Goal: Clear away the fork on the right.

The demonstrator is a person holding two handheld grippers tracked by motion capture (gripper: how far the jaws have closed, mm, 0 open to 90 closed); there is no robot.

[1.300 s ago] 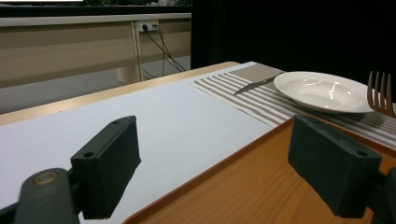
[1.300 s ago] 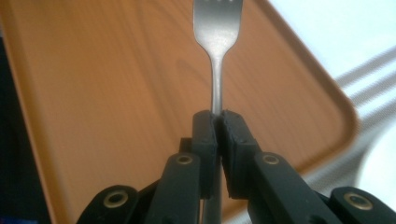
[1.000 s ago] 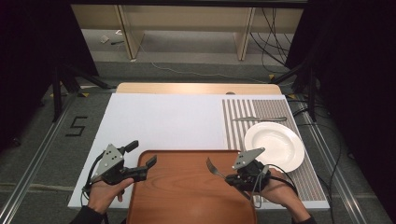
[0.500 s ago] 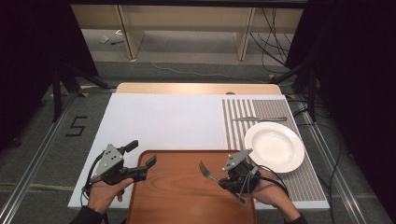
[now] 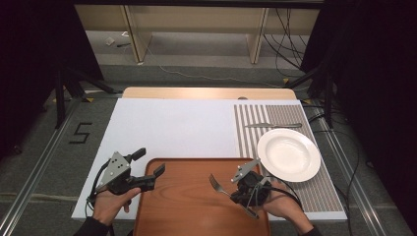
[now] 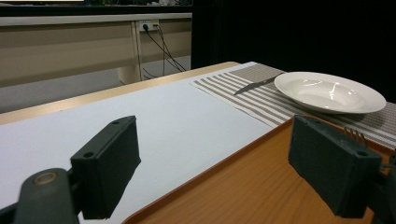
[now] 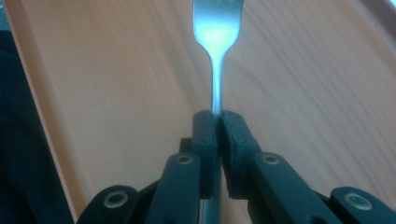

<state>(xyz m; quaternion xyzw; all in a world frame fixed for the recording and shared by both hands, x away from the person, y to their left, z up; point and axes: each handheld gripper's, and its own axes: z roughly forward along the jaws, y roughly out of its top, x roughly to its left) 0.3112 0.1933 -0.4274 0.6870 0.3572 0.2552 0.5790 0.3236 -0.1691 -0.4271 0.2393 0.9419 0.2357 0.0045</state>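
Your right hand-held gripper (image 5: 235, 189) is clenched on a fork (image 7: 217, 44) by its handle, tines pointing away from the jaws, over the wooden tray (image 5: 192, 216). Just beside it, on the striped mat (image 5: 314, 196), sits the white plate (image 5: 289, 154), a knife (image 5: 273, 125) beyond that. Your left hand-held gripper (image 5: 150, 169) is released, jaws wide apart, at the tray's left edge above the white desk (image 5: 172, 128).

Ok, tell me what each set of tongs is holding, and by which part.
Right tongs: a fork, clamped on its handle. Left tongs: open, holding nothing.
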